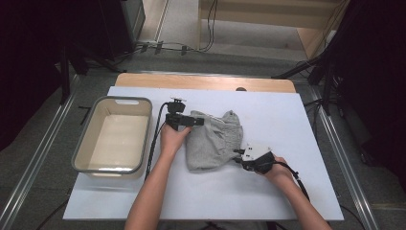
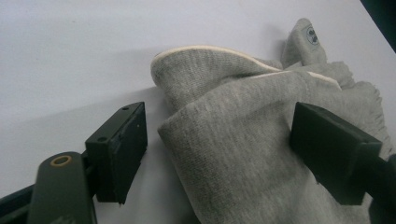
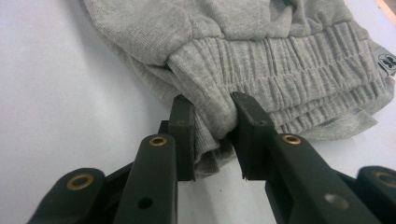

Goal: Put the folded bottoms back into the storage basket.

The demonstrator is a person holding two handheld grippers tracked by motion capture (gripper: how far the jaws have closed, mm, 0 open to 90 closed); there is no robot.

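My right gripper (image 3: 212, 135) sits closest to the lens, its jaws pinched narrow on a bunched fold of the grey garment (image 3: 243, 60) just below the elasticated waistband (image 3: 299, 70). I judge that hold is there to anchor that end while the other hand works. In the high view the garment (image 1: 213, 139) lies crumpled in the middle of the white table (image 1: 268, 191), between my two hands, with the right gripper (image 1: 239, 154) at its near right edge.

My left gripper (image 2: 217, 140) stands wide, one jaw on bare table and the other against the cloth, with a folded edge between them; nothing is gripped. From above it (image 1: 198, 121) rests at the garment's far left corner, probably lined up to take that fold.

The grey bin (image 1: 79, 153) beside the garment, to the left, stands empty, likely the destination.

A small dark tag (image 3: 386, 60) by the waistband carries a pale emblem; a round patch (image 2: 312, 35) shows a mark too. I can read no lettering on either.
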